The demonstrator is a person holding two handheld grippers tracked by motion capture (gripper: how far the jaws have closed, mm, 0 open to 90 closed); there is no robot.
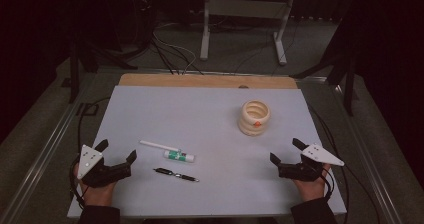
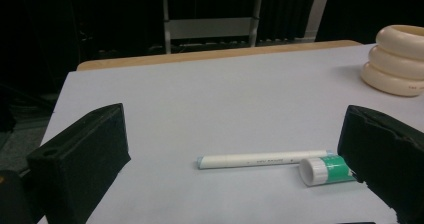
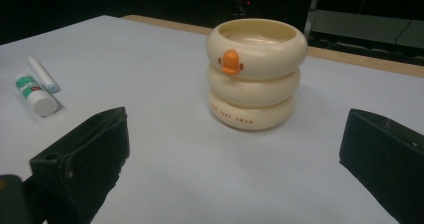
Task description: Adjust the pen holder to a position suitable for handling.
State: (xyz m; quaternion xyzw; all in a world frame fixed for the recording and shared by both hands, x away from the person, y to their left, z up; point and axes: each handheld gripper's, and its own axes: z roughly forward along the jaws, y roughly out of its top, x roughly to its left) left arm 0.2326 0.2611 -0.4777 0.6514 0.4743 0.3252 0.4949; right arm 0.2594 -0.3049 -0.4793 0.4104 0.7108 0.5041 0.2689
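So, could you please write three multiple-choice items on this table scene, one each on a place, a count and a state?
1. Where does the cream ring-shaped holder stand on the white board?
A. far right part
B. near left corner
C. between the left gripper's fingers

2. How many stick-like items lie near the left gripper?
A. one
B. three
C. five

3. How do the right gripper's fingers stand?
A. shut on the holder
B. open, holding nothing
C. shut on a pen

Answers:
1 A, it sits toward the far right in the high view.
2 B, white marker, green-labelled tube, black pen.
3 B, fingers wide apart with bare board between them.
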